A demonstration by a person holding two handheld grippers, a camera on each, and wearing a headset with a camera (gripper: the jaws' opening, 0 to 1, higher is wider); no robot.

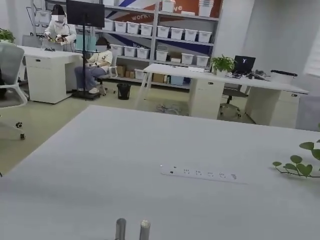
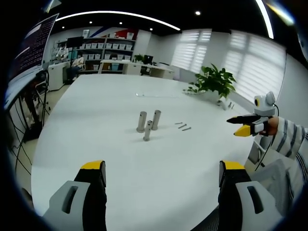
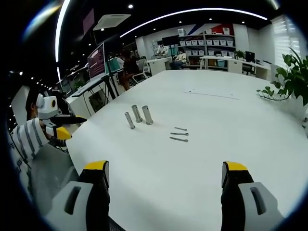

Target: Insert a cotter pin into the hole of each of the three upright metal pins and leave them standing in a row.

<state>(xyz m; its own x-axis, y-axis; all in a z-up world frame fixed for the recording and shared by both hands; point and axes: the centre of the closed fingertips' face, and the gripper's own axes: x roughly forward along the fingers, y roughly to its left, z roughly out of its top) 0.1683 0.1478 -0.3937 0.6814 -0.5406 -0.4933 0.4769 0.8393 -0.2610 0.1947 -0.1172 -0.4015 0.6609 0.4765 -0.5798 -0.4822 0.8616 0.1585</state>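
- The right gripper is wide and empty, with the cotter pins at its 12 o'clock, lying crosswise.
- The left gripper is wide too, facing the metal pins.
- The right one seems nearer.

**Bright open office around the work area**

A white counter stretched across the foreground. A white power strip lay flat toward its far side. Trailing leaves of a leafy plant reached in at the counter's right edge. Beyond it, a long white desk held a dark laptop and a small potted plant. Metal shelving along the back wall carried rows of white bins. At left, a seated person was beside a black screen on a stand, and another person was behind a second desk. A black waste bin stood on the floor. Blinds covered the windows.
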